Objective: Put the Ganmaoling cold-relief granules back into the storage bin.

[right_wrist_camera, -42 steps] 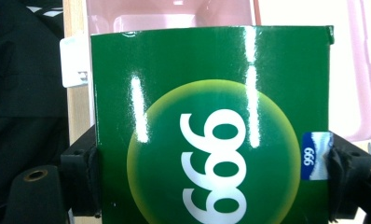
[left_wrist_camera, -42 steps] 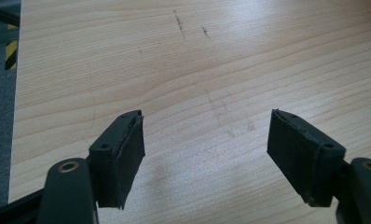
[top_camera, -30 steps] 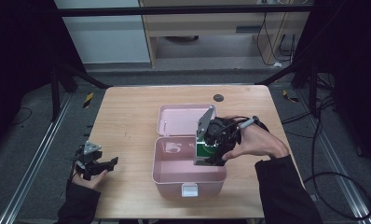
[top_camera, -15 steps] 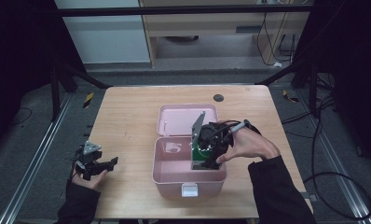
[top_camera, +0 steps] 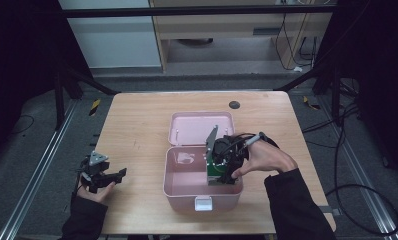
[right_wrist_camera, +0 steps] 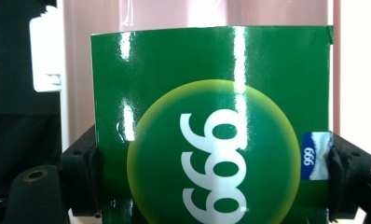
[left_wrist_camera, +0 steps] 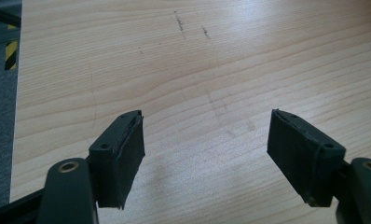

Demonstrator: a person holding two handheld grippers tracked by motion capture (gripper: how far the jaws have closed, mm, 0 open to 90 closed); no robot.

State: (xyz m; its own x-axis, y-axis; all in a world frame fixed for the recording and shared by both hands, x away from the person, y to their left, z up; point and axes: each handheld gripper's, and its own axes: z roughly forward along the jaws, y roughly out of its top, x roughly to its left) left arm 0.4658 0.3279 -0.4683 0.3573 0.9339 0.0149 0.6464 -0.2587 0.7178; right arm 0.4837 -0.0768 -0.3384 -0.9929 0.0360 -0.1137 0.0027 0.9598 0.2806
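Note:
An open pink box (top_camera: 173,189) stands mid-table with its lid (top_camera: 199,127) laid back. My right gripper (top_camera: 223,172) points down into the box's right side, shut on a glossy green carton (top_camera: 216,170). In the right gripper view the green carton (right_wrist_camera: 211,93), printed with white figures in a yellow-green circle, sits pinched between the two pads of the right gripper (right_wrist_camera: 215,175), with the box's pink wall (right_wrist_camera: 81,18) behind it. At the table's front left corner my left gripper (top_camera: 112,176) lies low; in its own view the left gripper (left_wrist_camera: 207,154) is open over bare wood.
A white latch (top_camera: 203,203) sits on the pink box's front wall. A dark round grommet (top_camera: 234,104) is set in the table's far edge. Bare wooden tabletop (top_camera: 132,135) lies left of the box. Dark frame bars and cables surround the table.
My right gripper has sunk with the green carton, from above the rim down into the pink box, drifting slightly left. The left gripper has kept still.

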